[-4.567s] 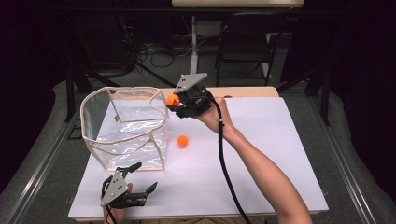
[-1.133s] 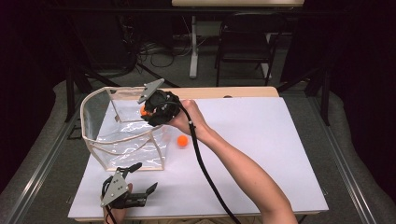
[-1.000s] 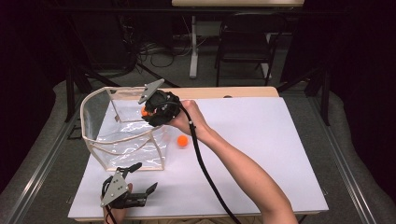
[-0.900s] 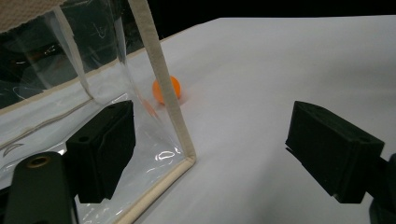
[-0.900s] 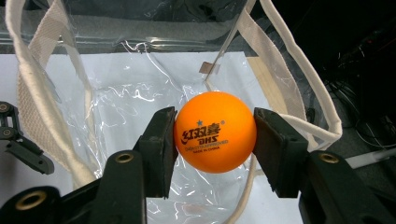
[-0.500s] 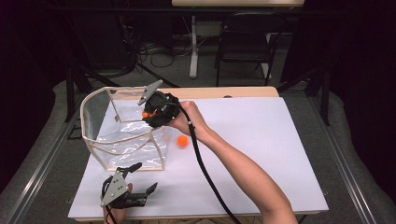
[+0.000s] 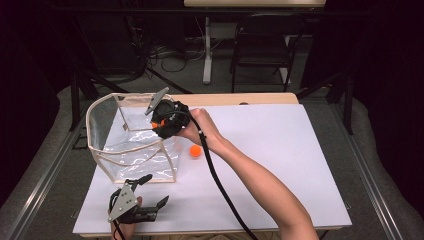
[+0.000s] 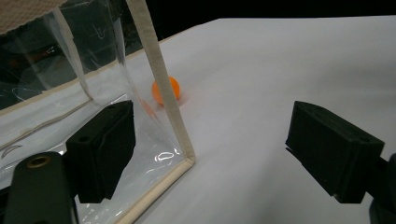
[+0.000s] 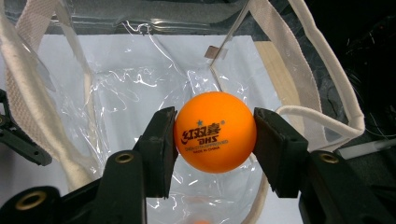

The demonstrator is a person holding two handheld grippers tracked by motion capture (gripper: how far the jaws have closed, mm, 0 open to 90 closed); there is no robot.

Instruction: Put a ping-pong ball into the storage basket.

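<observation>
A: Two orange balls in play. Your right gripper [image 7: 159, 121] has one ball [image 9: 215, 132] clamped between its jaws, printed side toward the camera. Pads press both flanks.

B: Where is that ball against the bag?

A: Over the open top of the clear bag [image 7: 131, 152], just inside the right rim. In the right gripper view the bag's plastic floor and cream edging [image 9: 322, 70] lie under it, and a cord handle loops at the right.

B: And the second ball?

A: On the desk [image 7: 280, 150], just outside the bag's right wall, near your right wrist [image 7: 197, 150]. The left gripper view catches it partly behind the bag's corner seam [image 8: 166, 91].

B: Left gripper?

A: Low at the near desk edge [image 7: 150, 192], in front of the bag's near corner. Jaws stand wide apart, nothing between them. One jaw sits before the bag's plastic wall, the other over bare white desk.

B: Bag's posture?

A: Upright, mouth open, walls crinkled and glinting. Cable from your right gripper trails back along your forearm toward the near edge.
</observation>
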